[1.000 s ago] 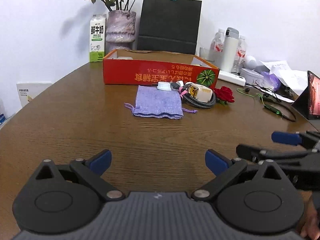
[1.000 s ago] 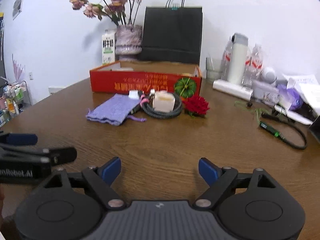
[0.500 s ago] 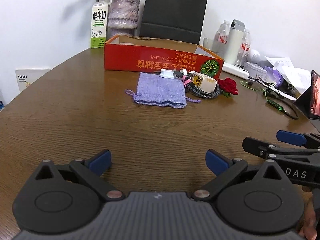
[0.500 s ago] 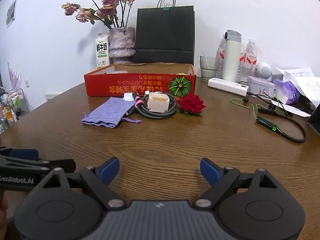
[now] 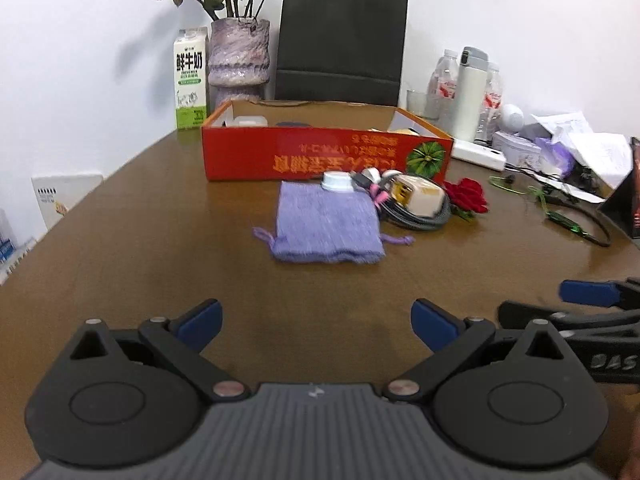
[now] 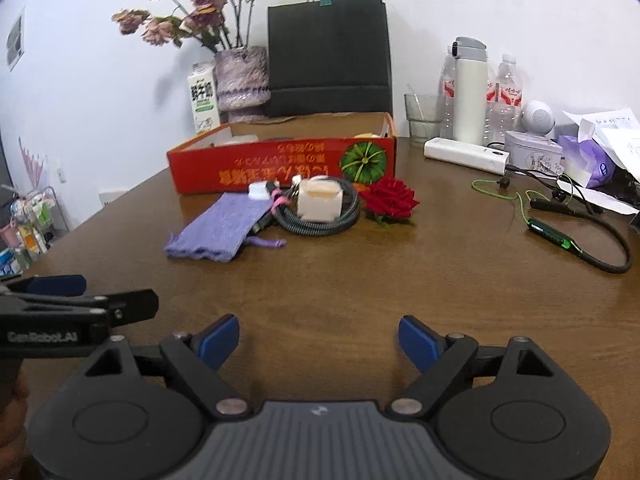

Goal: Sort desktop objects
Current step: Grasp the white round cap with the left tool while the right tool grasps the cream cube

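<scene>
Left hand-held gripper: blue-tipped jaws wide apart, nothing between them, over the near edge of the brown wooden table.
Right hand-held gripper: jaws wide but closing a little, nothing between them, also over the near edge.
Purple cloth pouch: flat on the table's middle, just in front of the red cardboard box.
White plug block: sits inside a coiled grey cable, right beside the pouch.
Red cloth rose: next to the cable, by the box's right corner.
White bottle cap: touching the pouch's far edge.
</scene>
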The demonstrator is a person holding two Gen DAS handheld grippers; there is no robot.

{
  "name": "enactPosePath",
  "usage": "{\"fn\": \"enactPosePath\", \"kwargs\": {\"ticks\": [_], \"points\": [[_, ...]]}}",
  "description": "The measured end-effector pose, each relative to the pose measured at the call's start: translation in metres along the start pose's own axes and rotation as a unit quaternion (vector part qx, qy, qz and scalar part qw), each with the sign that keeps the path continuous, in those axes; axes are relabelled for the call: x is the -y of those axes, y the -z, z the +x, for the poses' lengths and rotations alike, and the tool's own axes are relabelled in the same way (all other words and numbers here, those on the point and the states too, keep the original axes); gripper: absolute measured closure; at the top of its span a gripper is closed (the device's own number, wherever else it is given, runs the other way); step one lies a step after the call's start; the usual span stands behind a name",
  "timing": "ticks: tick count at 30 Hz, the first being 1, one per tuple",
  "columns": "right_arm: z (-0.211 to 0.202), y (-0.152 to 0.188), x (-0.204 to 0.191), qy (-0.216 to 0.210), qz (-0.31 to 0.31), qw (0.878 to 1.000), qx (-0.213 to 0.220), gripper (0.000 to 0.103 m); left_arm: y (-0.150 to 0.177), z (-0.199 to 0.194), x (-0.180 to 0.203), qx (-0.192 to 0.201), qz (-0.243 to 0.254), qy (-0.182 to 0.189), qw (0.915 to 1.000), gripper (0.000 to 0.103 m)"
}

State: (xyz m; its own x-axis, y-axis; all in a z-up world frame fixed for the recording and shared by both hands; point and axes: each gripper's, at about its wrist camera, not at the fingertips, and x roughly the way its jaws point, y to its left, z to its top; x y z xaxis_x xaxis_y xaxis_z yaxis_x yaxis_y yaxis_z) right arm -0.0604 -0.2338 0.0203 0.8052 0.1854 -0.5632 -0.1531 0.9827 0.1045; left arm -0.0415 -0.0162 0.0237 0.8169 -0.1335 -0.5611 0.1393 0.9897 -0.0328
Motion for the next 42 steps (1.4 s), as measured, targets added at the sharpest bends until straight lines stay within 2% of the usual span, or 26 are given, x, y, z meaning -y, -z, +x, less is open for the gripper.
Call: {"fn": "enactPosePath", "kwargs": {"ticks": [3, 7, 13, 16, 18, 22, 25, 26, 28, 30, 33, 36, 38, 42], "points": [[0.011, -0.016, 0.006, 0.004, 0.001, 1.000, 0.009, 0.024, -0.015, 0.020, 0.000, 0.000, 0.004, -0.005, 1.0000, 0.000], [0.032, -0.045, 0.015, 0.000, 0.010, 1.000, 0.025, 0.030, -0.038, 0.051, 0.004, -0.006, 0.011, 0.013, 0.9998, 0.000], [0.079, -0.084, 0.016, -0.011, 0.013, 1.000, 0.025, 0.035, -0.059, 0.101, 0.009, -0.040, 0.002, 0.026, 0.9989, 0.000], [0.099, -0.095, 0.013, -0.013, 0.006, 1.000, 0.019, 0.038, -0.062, 0.117, 0.009, -0.052, -0.002, 0.024, 0.9984, 0.007], [0.112, -0.099, 0.010, -0.013, 0.003, 1.000, 0.011, 0.039, -0.063, 0.123, 0.008, -0.059, 0.000, 0.024, 0.9980, 0.010], [0.127, -0.100, 0.006, -0.020, -0.001, 1.000, 0.000, 0.050, -0.064, 0.121, 0.008, -0.056, 0.010, 0.026, 0.9980, 0.013], [0.131, -0.101, 0.004, -0.025, -0.002, 1.000, 0.000, 0.059, -0.078, 0.117, 0.003, -0.036, 0.011, 0.038, 0.9986, 0.014], [0.131, -0.102, 0.006, -0.026, 0.005, 1.000, 0.001, 0.062, -0.083, 0.119, 0.004, -0.035, 0.026, 0.039, 0.9983, 0.015], [0.134, -0.106, 0.010, -0.034, 0.014, 0.999, -0.002, 0.063, -0.091, 0.131, 0.006, -0.037, 0.044, 0.039, 0.9976, 0.031], [0.137, -0.108, 0.012, -0.038, 0.014, 0.999, -0.005, 0.063, -0.099, 0.141, -0.001, -0.059, 0.032, 0.060, 0.9959, 0.045], [0.136, -0.107, 0.012, -0.039, -0.002, 0.999, -0.004, 0.063, -0.111, 0.148, -0.020, -0.059, -0.006, 0.085, 0.9946, 0.048], [0.135, -0.105, 0.010, -0.035, -0.016, 0.999, -0.004, 0.063, -0.123, 0.167, -0.025, -0.064, -0.019, 0.107, 0.9921, 0.048], [0.134, -0.103, 0.010, -0.032, -0.027, 0.999, -0.005, 0.063, -0.127, 0.179, -0.019, -0.072, -0.010, 0.107, 0.9916, 0.050], [0.132, -0.095, 0.009, -0.005, -0.047, 0.999, -0.005, 0.063, -0.131, 0.184, -0.003, -0.061, 0.012, 0.108, 0.9922, 0.050]]}}
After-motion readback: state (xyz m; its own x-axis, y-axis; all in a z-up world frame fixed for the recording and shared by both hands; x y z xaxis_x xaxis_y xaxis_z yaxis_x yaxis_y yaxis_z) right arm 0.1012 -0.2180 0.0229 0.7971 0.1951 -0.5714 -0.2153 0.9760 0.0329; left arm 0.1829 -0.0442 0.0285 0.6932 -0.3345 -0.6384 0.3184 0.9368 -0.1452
